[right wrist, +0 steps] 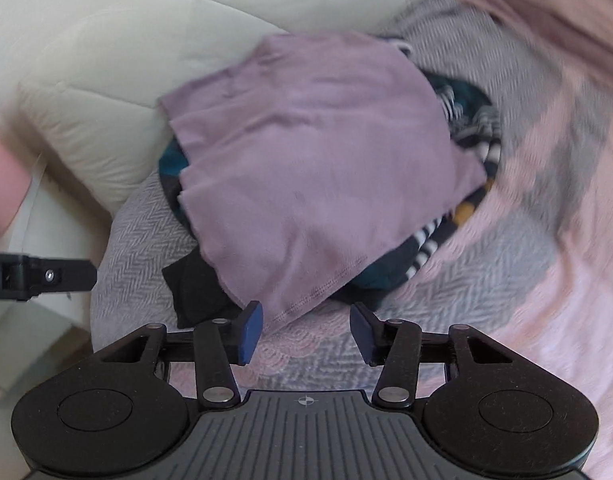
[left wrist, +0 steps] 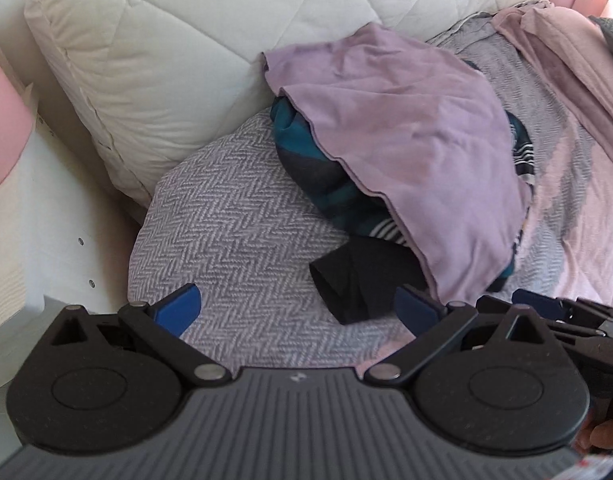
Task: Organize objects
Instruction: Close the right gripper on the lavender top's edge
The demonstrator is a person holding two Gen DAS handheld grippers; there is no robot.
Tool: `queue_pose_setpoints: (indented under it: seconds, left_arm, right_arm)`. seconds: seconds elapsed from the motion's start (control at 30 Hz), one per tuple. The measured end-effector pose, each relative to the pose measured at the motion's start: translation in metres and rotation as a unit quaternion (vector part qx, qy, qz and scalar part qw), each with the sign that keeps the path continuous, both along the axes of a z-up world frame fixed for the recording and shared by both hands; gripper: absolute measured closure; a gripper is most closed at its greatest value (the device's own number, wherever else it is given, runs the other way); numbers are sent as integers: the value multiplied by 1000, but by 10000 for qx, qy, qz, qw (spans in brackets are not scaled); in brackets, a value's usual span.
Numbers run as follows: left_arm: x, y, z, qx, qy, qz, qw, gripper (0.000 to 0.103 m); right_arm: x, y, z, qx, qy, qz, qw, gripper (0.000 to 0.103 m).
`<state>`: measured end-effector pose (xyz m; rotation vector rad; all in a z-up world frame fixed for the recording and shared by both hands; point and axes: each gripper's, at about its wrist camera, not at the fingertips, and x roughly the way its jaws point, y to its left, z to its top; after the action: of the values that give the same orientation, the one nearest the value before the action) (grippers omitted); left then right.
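A folded lilac garment [left wrist: 402,152] lies on top of a pile of clothes on the bed; it also shows in the right wrist view [right wrist: 306,176]. Under it lie a teal, navy and white-striped garment [left wrist: 306,152] [right wrist: 470,128] and a black cloth [left wrist: 358,276] [right wrist: 194,284]. My left gripper [left wrist: 298,308] is open and empty, just in front of the black cloth. My right gripper [right wrist: 306,332] is open and empty, its jaws just short of the lilac garment's near hem. The right gripper also shows at the left view's right edge [left wrist: 554,312].
The pile rests on a grey herringbone and pink bedspread [left wrist: 234,240] [right wrist: 526,280]. A white quilted pillow [left wrist: 154,60] [right wrist: 106,80] stands behind it. A pink cloth [left wrist: 566,60] lies at the far right. A white bed frame [left wrist: 46,240] and a pink object [left wrist: 2,120] are at left.
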<state>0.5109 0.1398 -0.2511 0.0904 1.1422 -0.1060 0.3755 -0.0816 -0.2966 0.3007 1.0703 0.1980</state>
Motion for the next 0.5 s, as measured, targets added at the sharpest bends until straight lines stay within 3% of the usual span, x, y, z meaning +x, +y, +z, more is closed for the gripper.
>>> queue_pose_setpoints:
  seconds: [0.1,0.17,0.3,0.4,0.5]
  left_arm:
    - [7,3,-6,13,27,32,10000,1]
    - [10,4,-8,33,42,58,10000,1]
    - [13,6,-2,27,-41,79,10000,2]
    - [12,7,10,3,-149,87,9999,2]
    - [10,6,24,-18,-278,51,9996,2]
  right_arm:
    - [4,-9,-10,594,46,-419,9973,60]
    - [5,-11,-6,839,-82,-493,9952,103]
    - [4,-11,27,864,-639,-462,9931,103]
    - [0,-21,69,1073,-1216,-633,9847,103]
    - [4,-30,91,976,-1012,-574,9884,103]
